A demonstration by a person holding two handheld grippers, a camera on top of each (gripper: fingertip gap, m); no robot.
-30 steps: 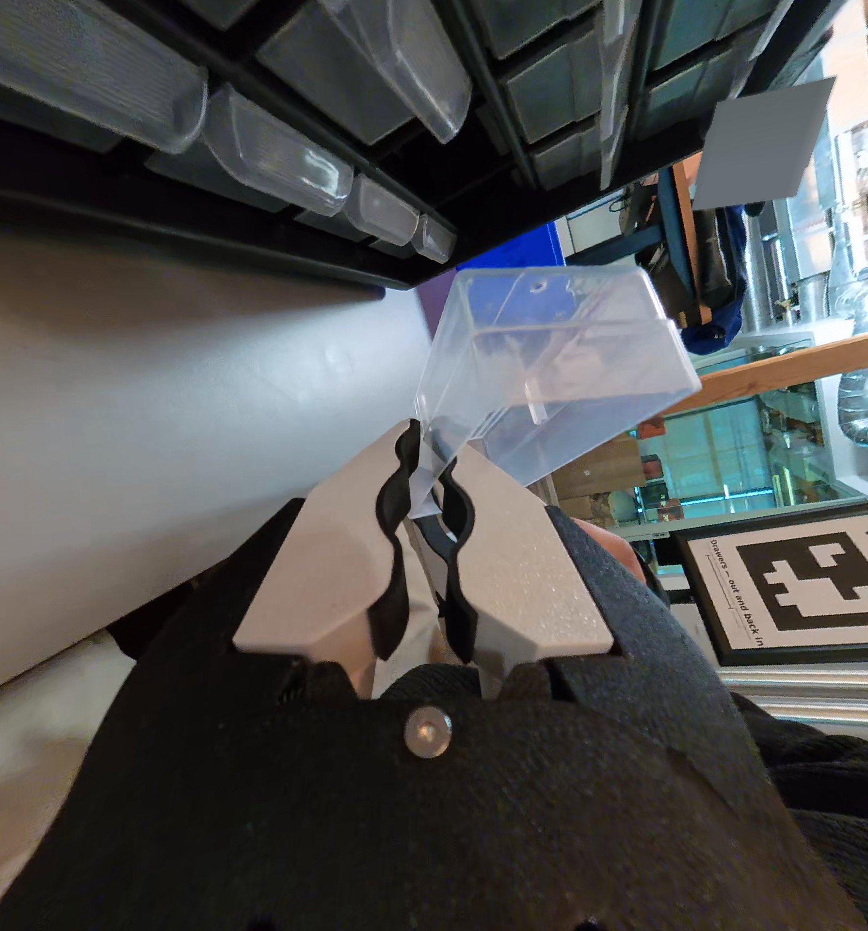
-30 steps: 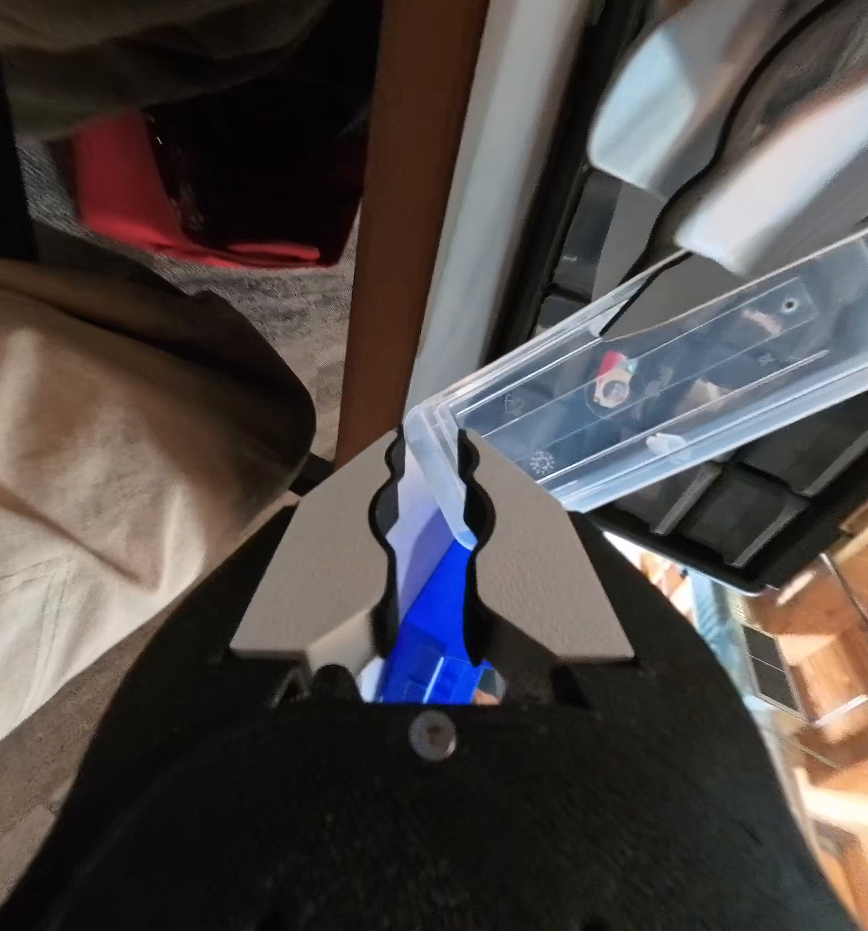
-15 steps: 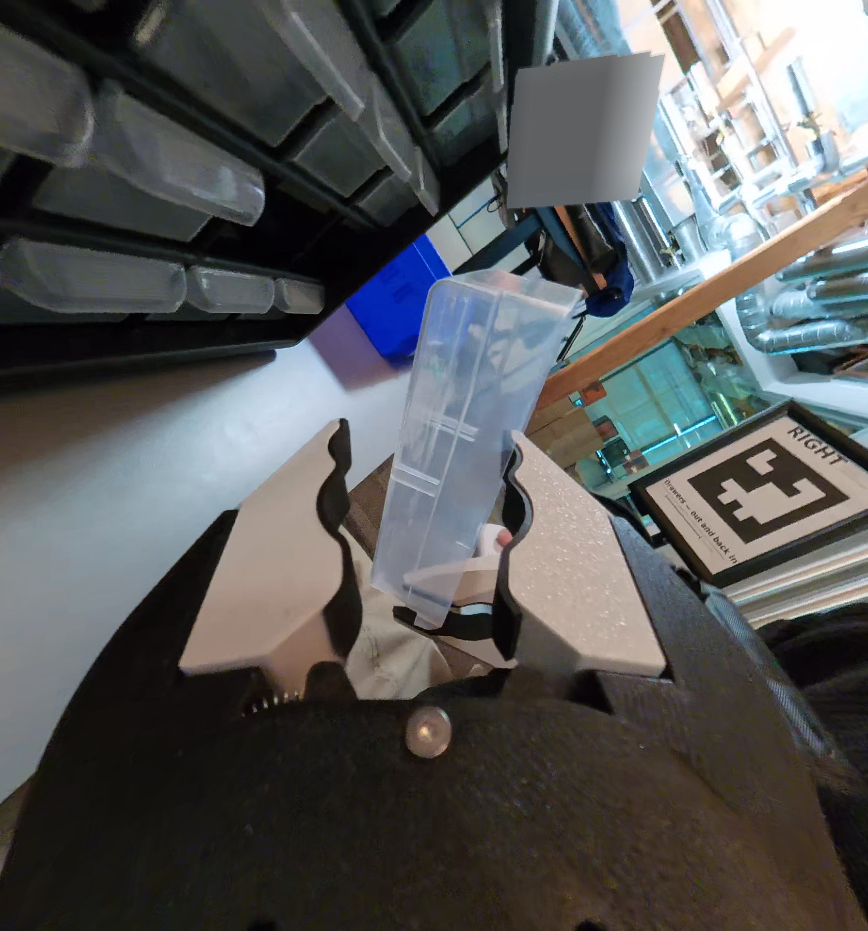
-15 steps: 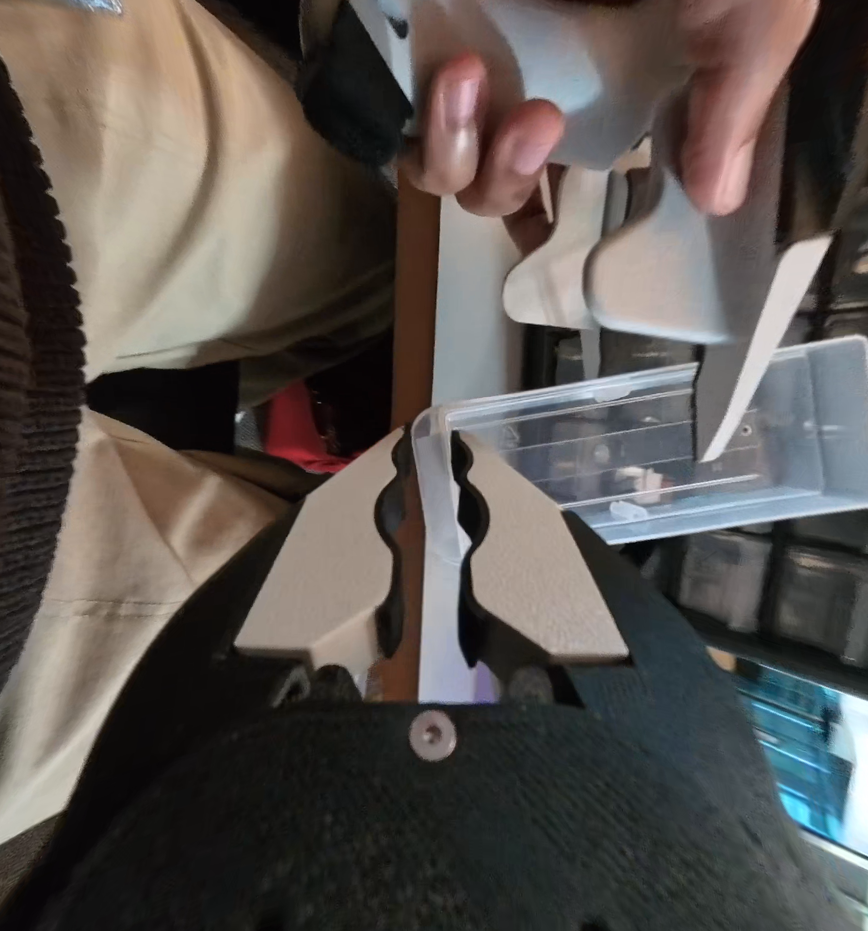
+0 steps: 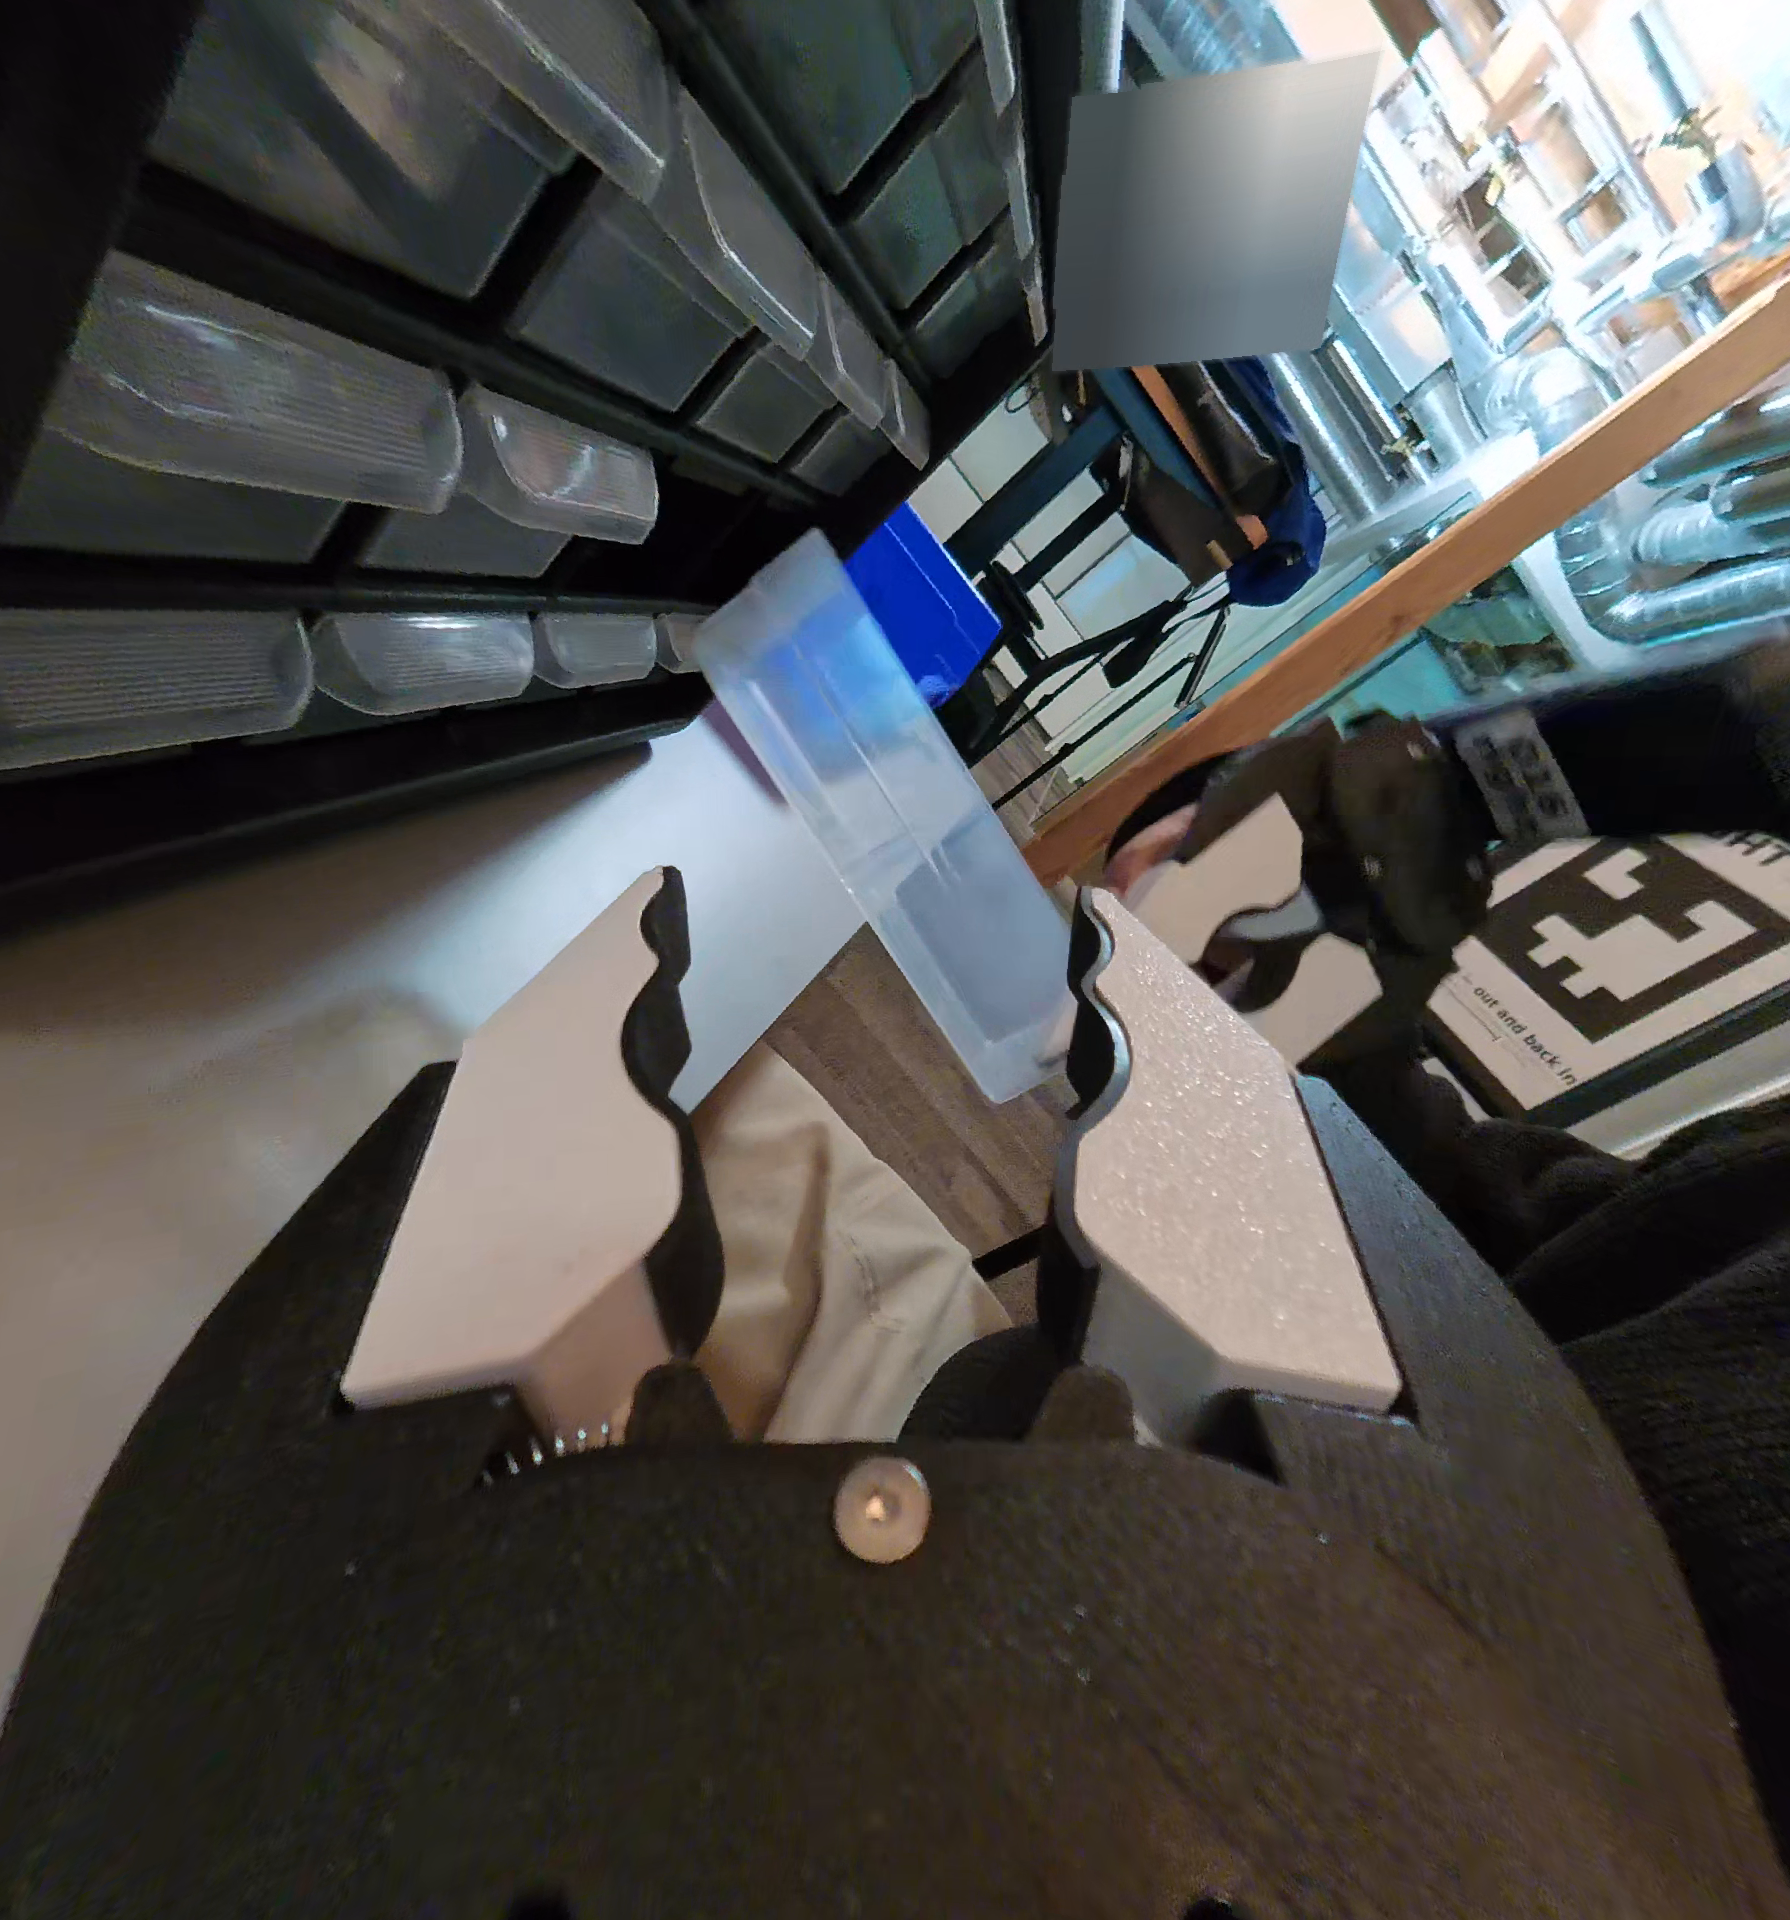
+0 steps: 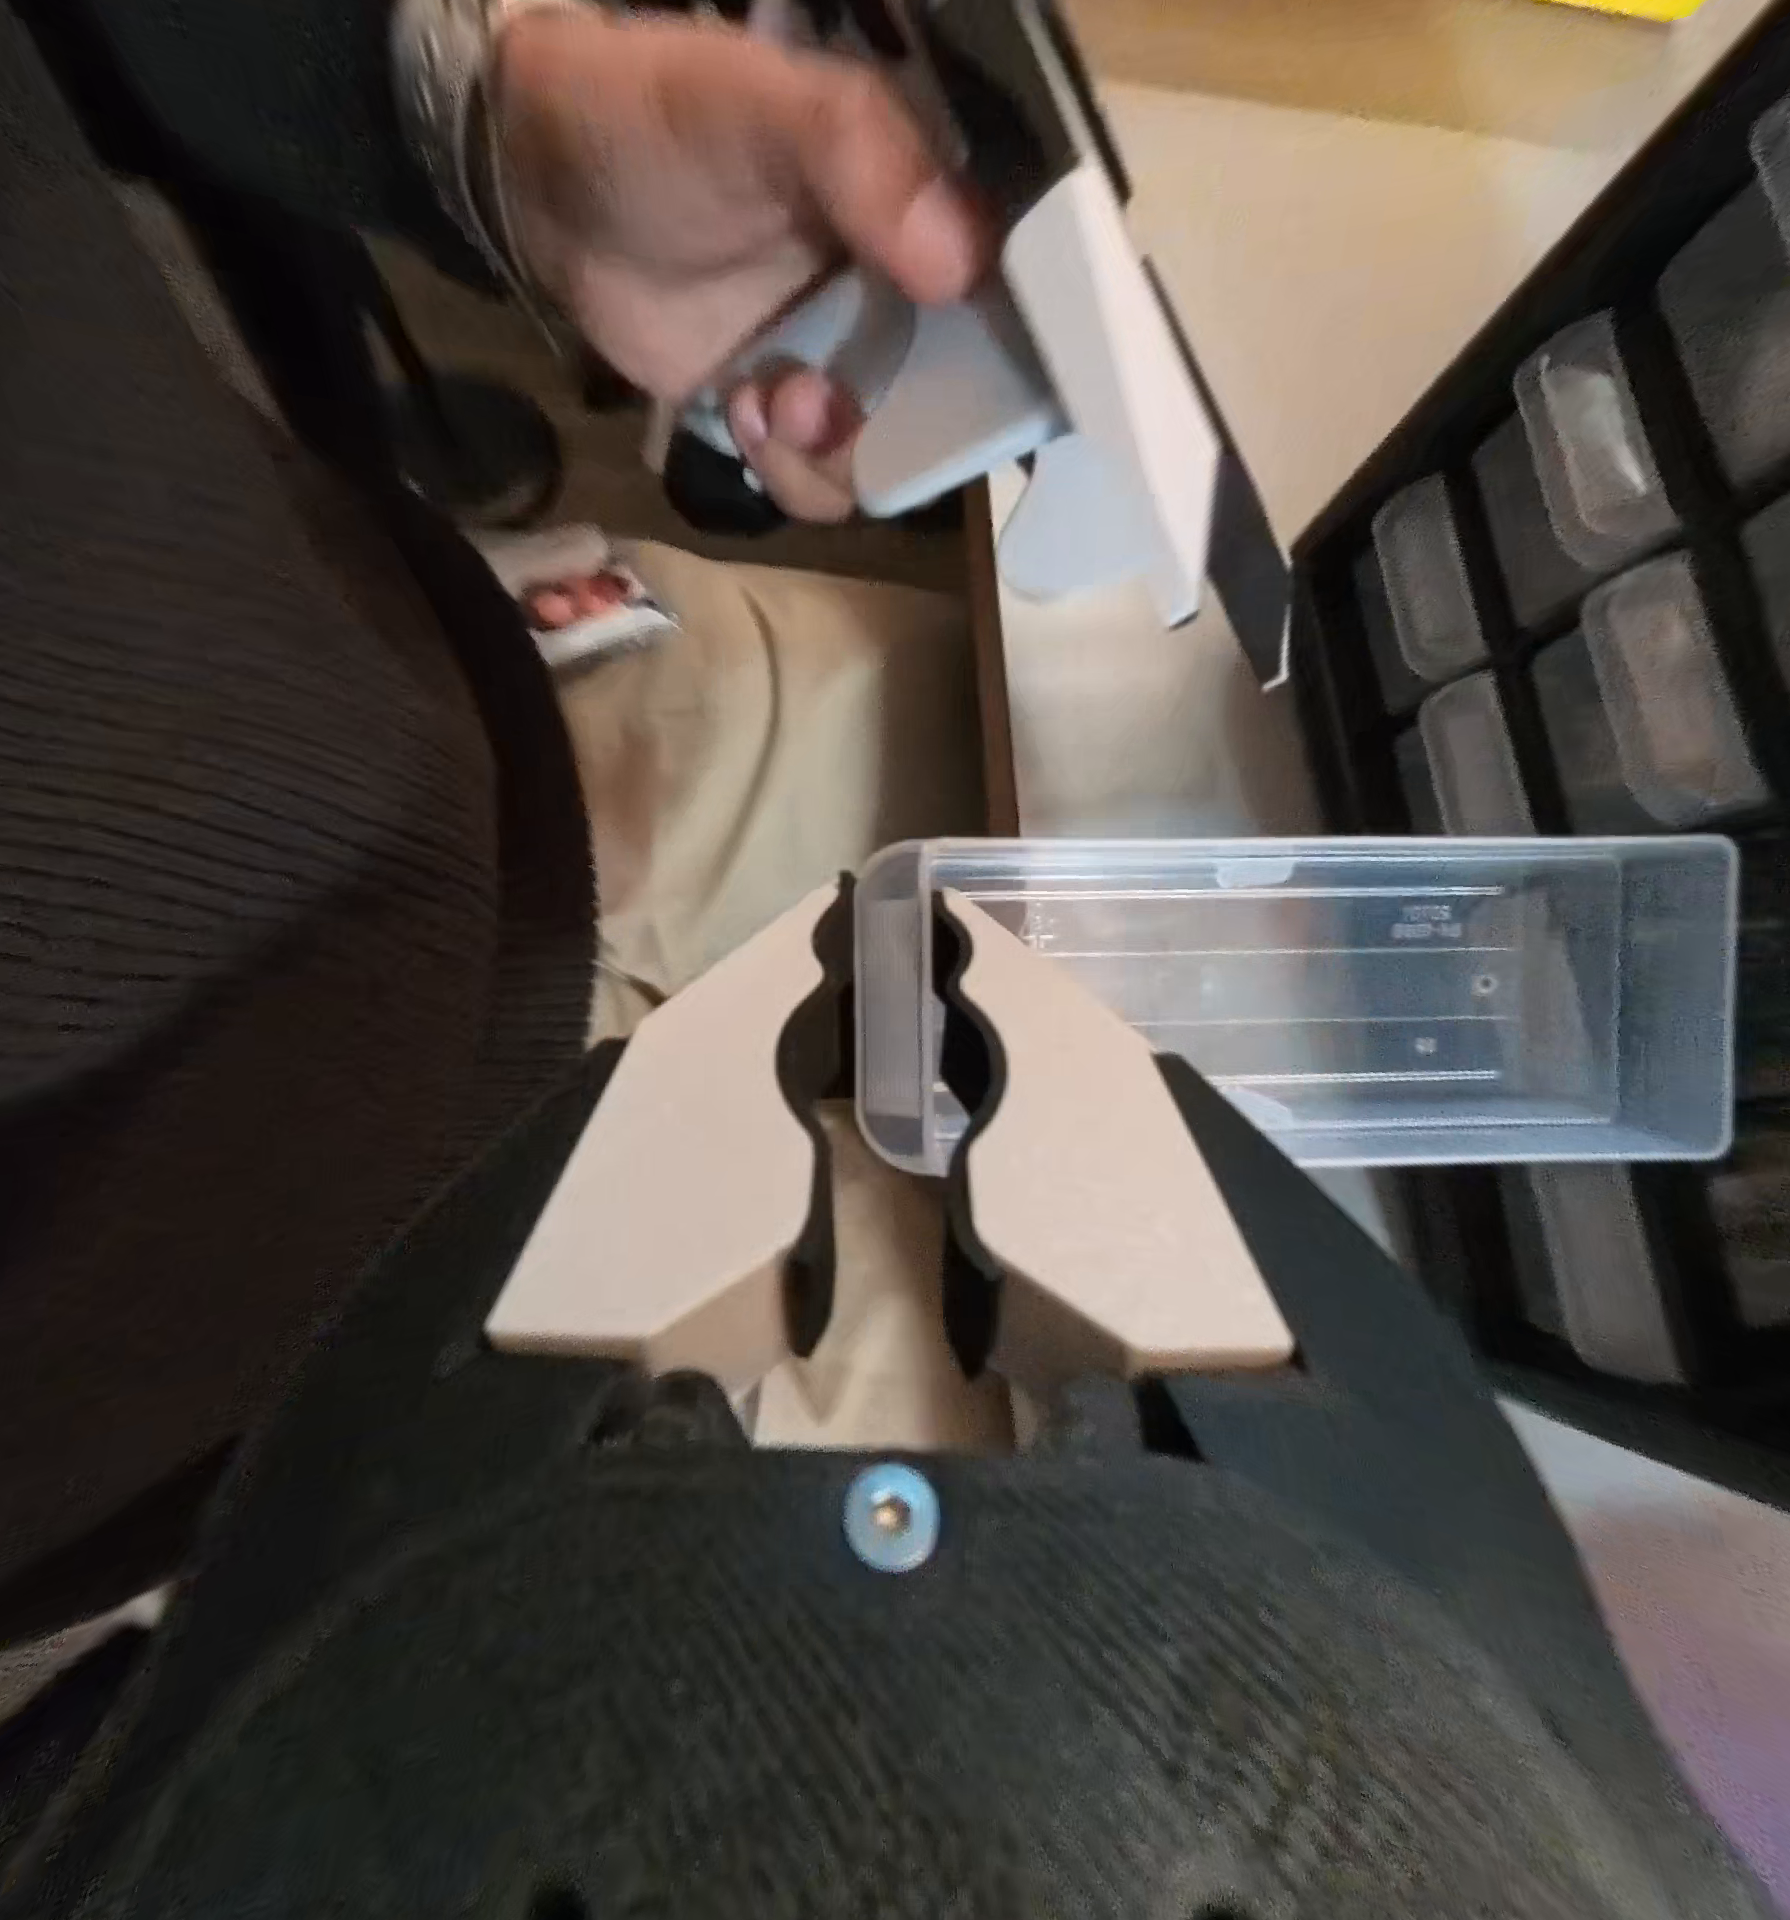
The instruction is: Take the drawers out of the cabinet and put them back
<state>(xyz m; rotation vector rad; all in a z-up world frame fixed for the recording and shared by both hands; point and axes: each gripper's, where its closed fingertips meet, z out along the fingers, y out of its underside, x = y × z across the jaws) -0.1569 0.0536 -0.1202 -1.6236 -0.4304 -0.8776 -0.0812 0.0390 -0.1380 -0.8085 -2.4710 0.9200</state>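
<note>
Right gripper (image 6: 896, 1023) is clamped on the front handle lip of one clear plastic drawer (image 6: 1390, 1023), which is fully out of the cabinet (image 6: 1649, 540) and cantilevered sideways from the jaws, open top toward the camera; looks empty. Holding it by the lip makes sense: it's the only thin tab the fingers can pinch, and it leaves the drawer's closed back end free to lead into a slot. Left gripper (image 5: 875, 977) has its jaws spread wide and nothing between them; the same drawer (image 5: 870, 821) hangs beyond its tips in the left wrist view, its near end just beside the right-hand finger (image 5: 1182, 1122), contact not clear, certainly no grip. My read: the left is standing off so one tool carries the load and the other stays free to steady or guide. Cabinet front (image 5: 351, 364) sits close on the left of that view, rows of translucent drawers seated in the black frame, standing on a pale tabletop (image 5: 195, 1091). A bare hand (image 6: 725, 197) works the left tool's handle in the right wrist view, blurred. Which slot is vacant I can't tell from either view. Judgement: drawer is out, return leg pending; it needs rotating so the back end faces the cabinet. Risk is a single-edge pinch letting the drawer pivot or slip.
</note>
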